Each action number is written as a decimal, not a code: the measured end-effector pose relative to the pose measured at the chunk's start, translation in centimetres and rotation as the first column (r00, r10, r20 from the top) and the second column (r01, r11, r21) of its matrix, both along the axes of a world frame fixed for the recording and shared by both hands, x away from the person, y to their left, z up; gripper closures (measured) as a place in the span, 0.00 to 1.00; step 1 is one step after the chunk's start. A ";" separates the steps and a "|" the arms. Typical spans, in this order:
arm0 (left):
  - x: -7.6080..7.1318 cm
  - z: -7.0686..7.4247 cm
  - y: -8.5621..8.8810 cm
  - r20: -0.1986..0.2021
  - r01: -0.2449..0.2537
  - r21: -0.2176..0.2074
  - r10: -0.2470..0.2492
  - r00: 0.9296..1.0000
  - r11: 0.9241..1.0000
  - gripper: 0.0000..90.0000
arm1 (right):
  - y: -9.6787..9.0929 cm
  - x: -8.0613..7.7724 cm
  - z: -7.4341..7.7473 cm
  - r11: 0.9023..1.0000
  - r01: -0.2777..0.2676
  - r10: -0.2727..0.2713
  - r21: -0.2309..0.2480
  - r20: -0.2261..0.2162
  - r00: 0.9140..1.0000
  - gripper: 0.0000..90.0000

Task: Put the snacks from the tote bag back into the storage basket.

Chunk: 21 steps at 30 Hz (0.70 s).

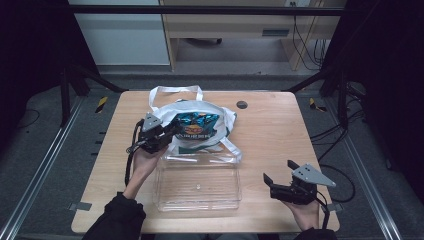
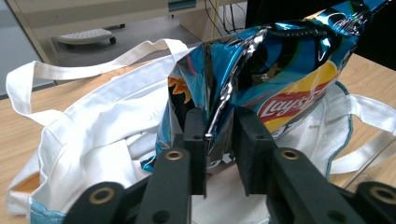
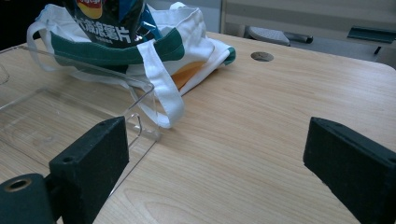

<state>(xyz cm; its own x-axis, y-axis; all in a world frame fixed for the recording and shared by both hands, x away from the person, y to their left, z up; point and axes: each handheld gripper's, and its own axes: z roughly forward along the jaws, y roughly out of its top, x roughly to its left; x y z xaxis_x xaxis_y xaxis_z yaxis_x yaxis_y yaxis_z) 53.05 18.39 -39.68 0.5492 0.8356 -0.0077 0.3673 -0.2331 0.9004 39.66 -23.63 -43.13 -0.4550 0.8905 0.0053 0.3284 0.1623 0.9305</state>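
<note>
A blue Lay's chip bag (image 1: pixel 196 124) (image 2: pixel 275 74) lies on a white tote bag (image 1: pixel 200 112) (image 2: pixel 93 126) at the table's back middle. My left gripper (image 1: pixel 167 134) (image 2: pixel 219 140) is shut on the chip bag's crimped left edge, holding it slightly raised over the tote. A clear plastic box (image 1: pixel 197 182) (image 3: pixel 56 112) sits in front of the tote, with the tote's strap (image 3: pixel 161 91) draped over its rim. My right gripper (image 1: pixel 277 172) (image 3: pixel 215 158) rests open near the front right corner, with bare table between its jaws.
A wooden table (image 1: pixel 275 135) carries everything; a round cable hole (image 1: pixel 242 104) (image 3: pixel 262 56) sits at its back. Desk furniture and cables stand on the floor beyond the table. Black frame posts flank both sides.
</note>
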 end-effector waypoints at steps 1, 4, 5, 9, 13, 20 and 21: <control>0.0 0.0 0.0 0.000 0.000 0.000 0.000 1.000 1.000 0.90 | 0.0 0.0 0.0 1.000 0.000 0.000 0.000 0.000 1.000 0.08; -0.2 0.0 -0.2 0.002 0.007 0.008 -0.007 1.000 1.000 0.97 | -0.1 0.0 0.0 1.000 -0.001 0.001 -0.002 0.004 1.000 0.08; -0.3 0.1 -0.3 0.003 0.012 0.009 -0.012 1.000 1.000 0.97 | -0.1 0.0 0.0 1.000 0.000 0.000 -0.002 0.004 1.000 0.08; -0.7 0.2 -0.6 0.009 0.016 0.014 -0.017 1.000 1.000 0.99 | -0.1 -0.1 0.0 1.000 0.000 0.000 -0.003 0.005 1.000 0.08; -1.5 0.4 -0.8 0.007 0.024 0.024 -0.025 1.000 0.999 0.99 | -0.2 -0.2 0.1 1.000 0.003 -0.003 0.003 0.006 1.000 0.08; -1.6 0.3 -0.8 0.017 0.014 0.015 -0.014 1.000 1.000 0.89 | -0.2 -0.2 0.0 1.000 0.002 -0.002 -0.002 0.003 1.000 0.08; -1.6 0.3 -0.7 0.020 0.016 0.013 -0.016 1.000 1.000 0.82 | -0.1 -0.1 0.0 1.000 0.002 -0.002 -0.004 0.003 1.000 0.08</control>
